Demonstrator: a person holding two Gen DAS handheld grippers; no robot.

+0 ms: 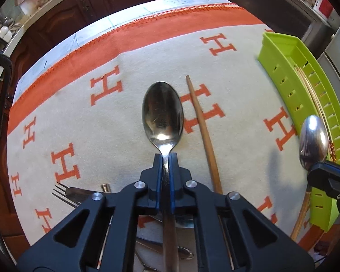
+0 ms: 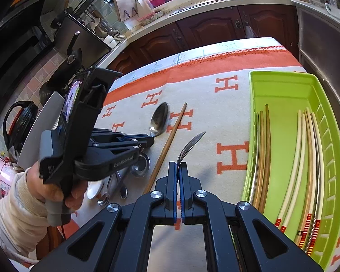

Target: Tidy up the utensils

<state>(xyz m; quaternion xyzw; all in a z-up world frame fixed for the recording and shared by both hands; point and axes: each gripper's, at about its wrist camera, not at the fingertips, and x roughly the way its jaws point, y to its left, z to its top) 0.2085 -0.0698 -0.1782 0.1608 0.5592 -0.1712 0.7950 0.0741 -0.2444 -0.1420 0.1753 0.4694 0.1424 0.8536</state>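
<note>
Steel on both sides: each gripper has a spoon. The left gripper (image 1: 166,156) has its jaws pinched tight on the neck of a large metal spoon (image 1: 162,111), bowl up, lying on the table well to the left of the green tray (image 1: 281,77). No earlier frame, so only the clamp itself is certain. The right gripper (image 2: 178,163), jaws closed, holds a second spoon (image 2: 189,146) edge-on, raised just left of that tray.

A brown chopstick (image 1: 204,133) lies right beside the large spoon, between it and the tray. Lifting straight up before swinging across looks wise, so the bowl does not drag the chopstick or snag the orange-and-cream blanket (image 1: 102,122).

The tray floor shows chopsticks along its left and right walls; the bare green middle seems the natural landing strip. The grip sits near the neck, so the long handle may tip the spoon; a slow carry and low release would help.

Behind the left gripper, a pile of cutlery (image 2: 124,176) waits its turn.
</note>
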